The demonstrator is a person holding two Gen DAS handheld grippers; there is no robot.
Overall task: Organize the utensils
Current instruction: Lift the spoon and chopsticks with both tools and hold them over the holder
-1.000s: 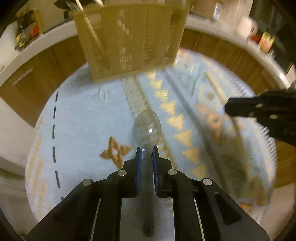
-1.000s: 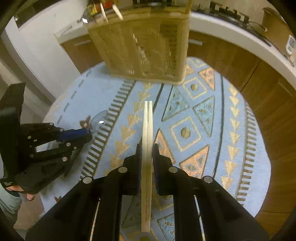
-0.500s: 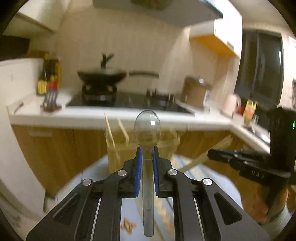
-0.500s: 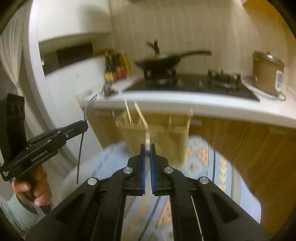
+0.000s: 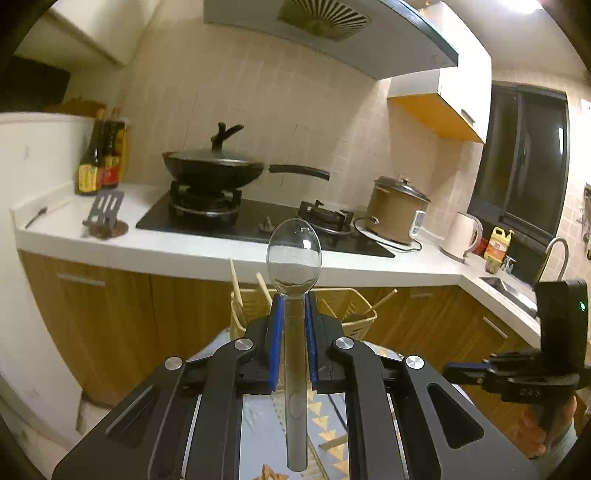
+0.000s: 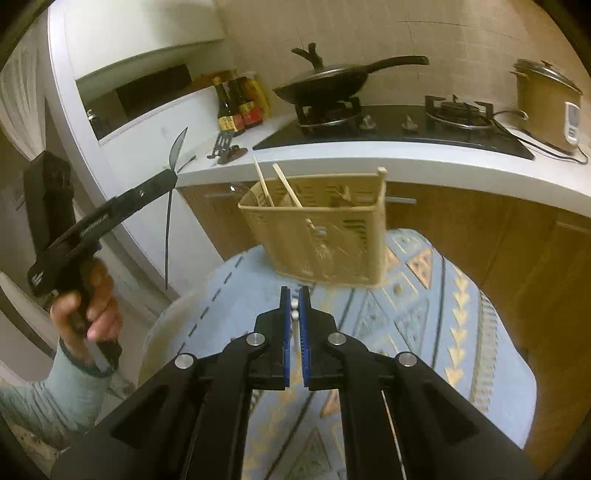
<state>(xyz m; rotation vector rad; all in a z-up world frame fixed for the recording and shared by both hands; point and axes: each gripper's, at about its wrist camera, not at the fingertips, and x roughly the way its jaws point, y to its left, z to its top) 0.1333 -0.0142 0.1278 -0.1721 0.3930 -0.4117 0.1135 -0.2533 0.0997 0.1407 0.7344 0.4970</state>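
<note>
Home kitchen. I'm facing a white counter (image 5: 192, 258) over wood cabinet doors (image 5: 110, 314). Gas hob (image 5: 258, 221) set into it, lidded black wok (image 5: 214, 168) on the left burner. Range hood (image 5: 332, 33) above, tiled wall (image 5: 295, 122) behind. Sauce bottles (image 5: 101, 155) on the left, rice cooker (image 5: 399, 210) and kettle (image 5: 461, 236) on the right, sink tap (image 5: 554, 254) in the corner under a dark window (image 5: 524, 158). Patterned rug (image 6: 424, 314) on the floor.

wok (image 5: 213, 170) on stove (image 5: 258, 221), rice cooker (image 5: 397, 210).
</note>
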